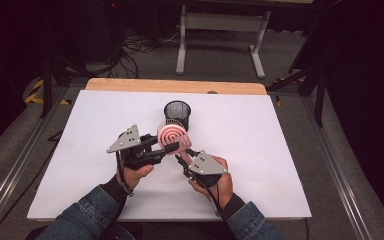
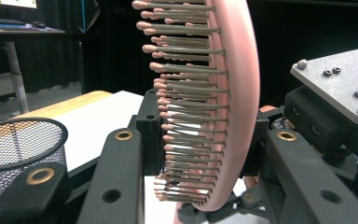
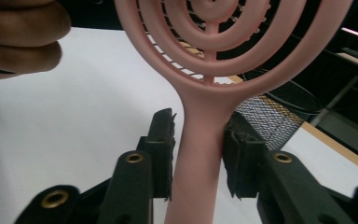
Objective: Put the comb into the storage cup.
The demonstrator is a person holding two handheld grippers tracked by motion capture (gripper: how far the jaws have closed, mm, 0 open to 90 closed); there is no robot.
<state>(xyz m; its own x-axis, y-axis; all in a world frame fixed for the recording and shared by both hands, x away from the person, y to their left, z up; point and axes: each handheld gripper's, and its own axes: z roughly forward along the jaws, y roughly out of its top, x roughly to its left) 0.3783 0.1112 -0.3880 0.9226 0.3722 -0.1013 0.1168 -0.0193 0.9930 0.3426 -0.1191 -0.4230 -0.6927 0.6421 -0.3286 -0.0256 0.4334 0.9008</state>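
- Pink hairbrush (image 1: 171,136) upright, just at 6 o'clock of mesh cup (image 1: 177,113).
- Left gripper (image 1: 166,148) clamped across brush head.
- Right gripper (image 1: 184,156): jaws flank handle, slightly apart.

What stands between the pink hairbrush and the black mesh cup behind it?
Nothing visible does. The pink hairbrush is held above the table, just in front of the black mesh cup, whose opening looks empty. The left gripper clamps the brush head; the right gripper's jaws flank its handle.

- My jaws press on the pink hairbrush (image 2: 235,93), bristles facing left.
- A black mesh cup (image 2: 14,149) stands at the left.
- The other gripper (image 2: 335,116) is close at the right.
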